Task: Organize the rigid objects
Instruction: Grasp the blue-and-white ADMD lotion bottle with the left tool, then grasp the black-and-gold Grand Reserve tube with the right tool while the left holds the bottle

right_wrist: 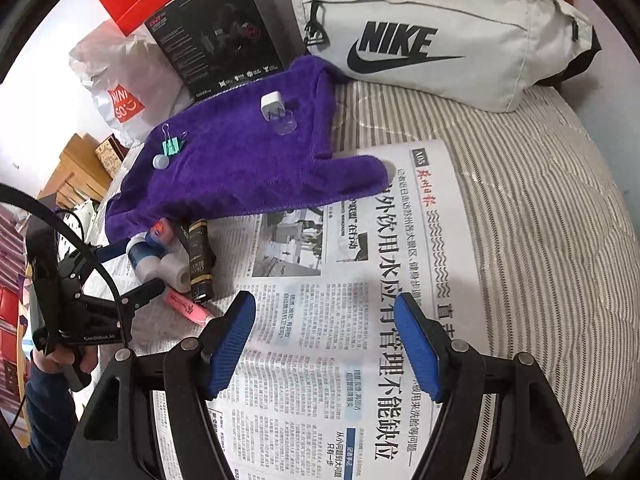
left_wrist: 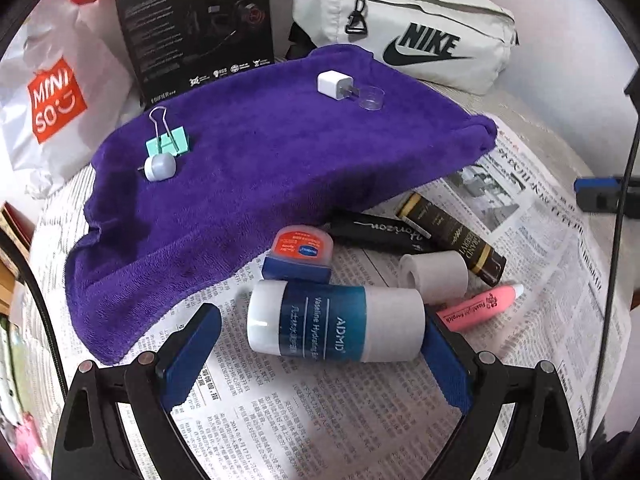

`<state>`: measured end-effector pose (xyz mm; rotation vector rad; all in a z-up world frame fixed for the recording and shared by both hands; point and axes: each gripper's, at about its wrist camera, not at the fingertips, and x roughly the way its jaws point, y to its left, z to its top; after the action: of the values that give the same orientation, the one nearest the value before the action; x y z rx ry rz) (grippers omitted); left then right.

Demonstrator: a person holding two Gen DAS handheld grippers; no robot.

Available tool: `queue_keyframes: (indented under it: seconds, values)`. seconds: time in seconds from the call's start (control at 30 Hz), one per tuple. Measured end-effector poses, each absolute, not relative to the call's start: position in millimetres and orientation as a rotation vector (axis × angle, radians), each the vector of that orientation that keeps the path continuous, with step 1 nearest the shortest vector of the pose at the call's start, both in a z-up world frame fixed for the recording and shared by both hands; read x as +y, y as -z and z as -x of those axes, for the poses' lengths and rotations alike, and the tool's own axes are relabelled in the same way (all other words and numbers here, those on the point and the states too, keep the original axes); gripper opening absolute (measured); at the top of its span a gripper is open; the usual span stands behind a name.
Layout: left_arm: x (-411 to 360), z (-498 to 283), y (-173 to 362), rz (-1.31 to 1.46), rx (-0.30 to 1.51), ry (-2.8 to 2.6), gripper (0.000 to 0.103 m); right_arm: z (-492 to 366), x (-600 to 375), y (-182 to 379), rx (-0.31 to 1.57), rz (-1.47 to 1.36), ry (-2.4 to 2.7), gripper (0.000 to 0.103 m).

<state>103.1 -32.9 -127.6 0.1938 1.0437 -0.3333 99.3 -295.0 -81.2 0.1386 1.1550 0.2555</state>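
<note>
Towel (left_wrist: 280, 152): four small things lie on it. Clip (left_wrist: 170, 142) and a grey cap (left_wrist: 160, 167) touch near its left edge; charger (left_wrist: 332, 85) and a clear cup (left_wrist: 370, 98) touch near its far edge. I judge these already sorted.
Newspaper (right_wrist: 360, 360): the rest lies in a heap by the towel's near edge: Vaseline stick (left_wrist: 334, 326), orange-lidded tin (left_wrist: 302, 254), tape roll (left_wrist: 434, 276), dark tube (left_wrist: 456, 236), black pouch (left_wrist: 380, 230), pink highlighter (left_wrist: 480, 306).
My left gripper (left_wrist: 320, 344): wide open around the stick, right pad at its end, left pad apart; nothing gripped.
My right gripper (right_wrist: 326, 344): wide open, empty, over bare newspaper well apart from the heap.
Progress: under half, by my count; six pieces left.
Next, my guess: close on the stick, carry it to the towel.
</note>
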Motion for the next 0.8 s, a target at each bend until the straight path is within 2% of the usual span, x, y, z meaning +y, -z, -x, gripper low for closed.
queue_keyframes:
  seconds: [0.23,0.33,0.37,0.8]
  values:
    - [-26,-110,135,-0.099,1.066,0.339,0.096,-102,-277,89,1.177,-0.118,-0.288,0.071]
    - [-25,-110,136,-0.073,1.063,0.334,0.084,-103,-266,92,1.184,-0.107,-0.305,0.071]
    - [-26,-109,134,-0.077,1.06,0.344,0.077,-104,-262,93,1.186,-0.103,-0.313,0.071]
    - [22,-103,130,-0.013,1.097,0.238,0.077,-140,-203,100,1.147,0.103,-0.415,0.07]
